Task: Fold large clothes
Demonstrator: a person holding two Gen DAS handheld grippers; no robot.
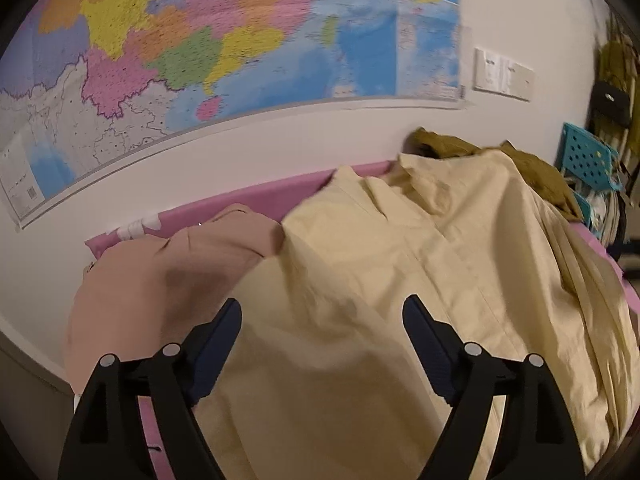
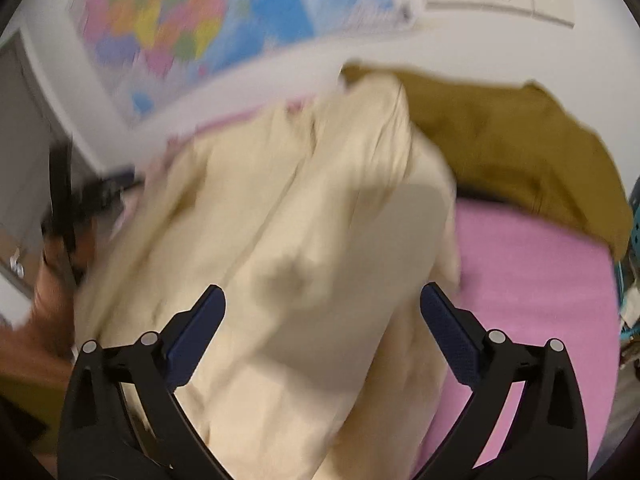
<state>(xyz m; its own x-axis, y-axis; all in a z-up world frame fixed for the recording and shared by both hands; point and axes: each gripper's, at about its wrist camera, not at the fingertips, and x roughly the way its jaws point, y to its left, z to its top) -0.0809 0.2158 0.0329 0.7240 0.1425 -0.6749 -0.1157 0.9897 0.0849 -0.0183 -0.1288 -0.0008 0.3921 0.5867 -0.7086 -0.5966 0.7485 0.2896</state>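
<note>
Lying rumpled beneath both grippers – cream garment (image 1: 400,264), left gripper (image 1: 322,320) fingers wide, right gripper (image 2: 322,308) fingers wide

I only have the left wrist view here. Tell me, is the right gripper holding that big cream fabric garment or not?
Observer: No, the right gripper is open, its jaws spread over the cream fabric garment.
Operator: What lies to the right of the garment?
Observer: Bare pink bed sheet, a wide patch that your view mostly hides.
Operator: And the mustard-brown cloth behind?
Observer: The mustard-brown cloth spreads broadly toward the sheet's far right edge.
</note>
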